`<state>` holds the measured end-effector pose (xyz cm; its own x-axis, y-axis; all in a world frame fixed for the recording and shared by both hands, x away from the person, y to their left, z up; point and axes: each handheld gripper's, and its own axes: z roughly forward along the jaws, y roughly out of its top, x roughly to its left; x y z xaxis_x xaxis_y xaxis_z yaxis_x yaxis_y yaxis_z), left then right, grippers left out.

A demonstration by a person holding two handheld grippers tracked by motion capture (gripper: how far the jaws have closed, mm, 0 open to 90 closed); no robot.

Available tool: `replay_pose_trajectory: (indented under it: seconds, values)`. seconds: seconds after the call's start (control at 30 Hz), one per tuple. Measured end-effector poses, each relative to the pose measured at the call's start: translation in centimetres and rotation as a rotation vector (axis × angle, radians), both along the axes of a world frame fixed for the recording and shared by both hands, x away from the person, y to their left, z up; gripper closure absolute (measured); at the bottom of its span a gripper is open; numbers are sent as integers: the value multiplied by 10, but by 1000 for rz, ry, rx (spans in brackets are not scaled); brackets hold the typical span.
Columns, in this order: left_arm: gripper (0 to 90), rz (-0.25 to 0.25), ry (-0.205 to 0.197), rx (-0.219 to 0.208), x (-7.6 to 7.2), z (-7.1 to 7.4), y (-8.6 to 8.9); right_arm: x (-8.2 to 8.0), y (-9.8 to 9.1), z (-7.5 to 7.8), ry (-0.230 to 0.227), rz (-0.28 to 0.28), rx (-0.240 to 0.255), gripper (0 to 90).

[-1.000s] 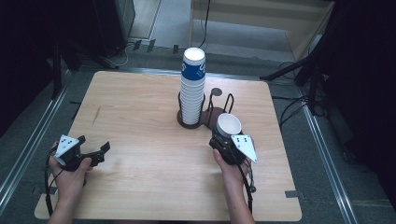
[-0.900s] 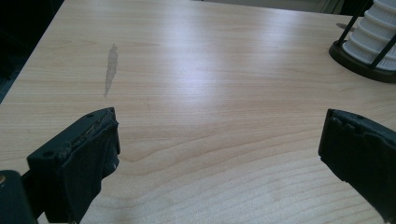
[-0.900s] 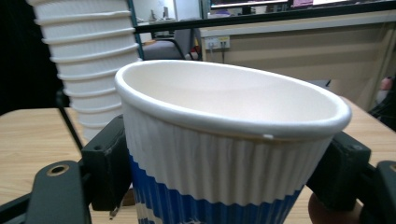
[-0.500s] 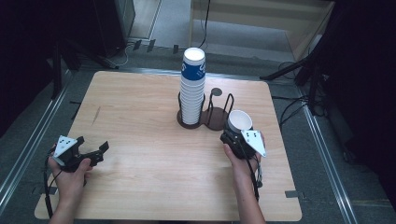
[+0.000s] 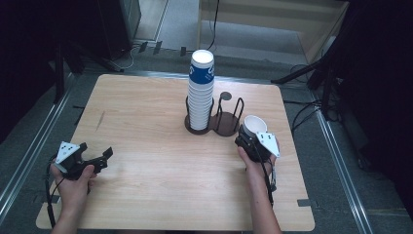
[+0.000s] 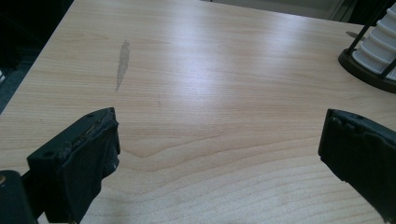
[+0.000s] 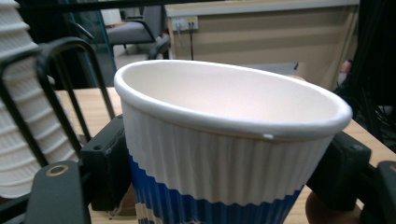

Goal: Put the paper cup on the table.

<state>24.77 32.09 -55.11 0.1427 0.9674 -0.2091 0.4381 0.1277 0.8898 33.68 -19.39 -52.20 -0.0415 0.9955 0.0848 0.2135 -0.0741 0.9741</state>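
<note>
We see the right claw (image 5: 249, 142) pinching a single paper cup (image 5: 254, 126), its jaws pressed against the ribbed wall on both sides. The cup sits tilted, mouth up, just right of the dark wire rack (image 5: 217, 122) and clear of the tall cup stack (image 5: 200, 90) standing in that rack. The right forearm reaches up from the desk's (image 5: 146, 185) near edge. Well left of the rack, the left claw (image 5: 100, 158) rests low over bare wood, jaws spread wide, holding nothing.

Paper cup (image 5: 254, 126) in right gripper (image 5: 247, 141)
</note>
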Motion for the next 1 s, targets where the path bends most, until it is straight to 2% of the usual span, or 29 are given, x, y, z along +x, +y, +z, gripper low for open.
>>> replay_pose_trajectory:
  seconds: [0.1,0.27,0.5,0.83,1.0]
  values:
    - [0,0,1,-1,0,0,0,3,-2,-4,37,-22,-6,194]
    - [0,-1,0,-4,0,0,0,9,-6,-9,69,-32,19,191]
    - [0,-1,0,-4,0,0,0,12,-7,-14,83,-52,-15,188]
    - [0,-4,-1,-3,0,0,0,13,-5,-18,105,-39,-69,183]
    - [0,-6,4,2,0,0,0,12,-6,-17,117,-34,-64,179]
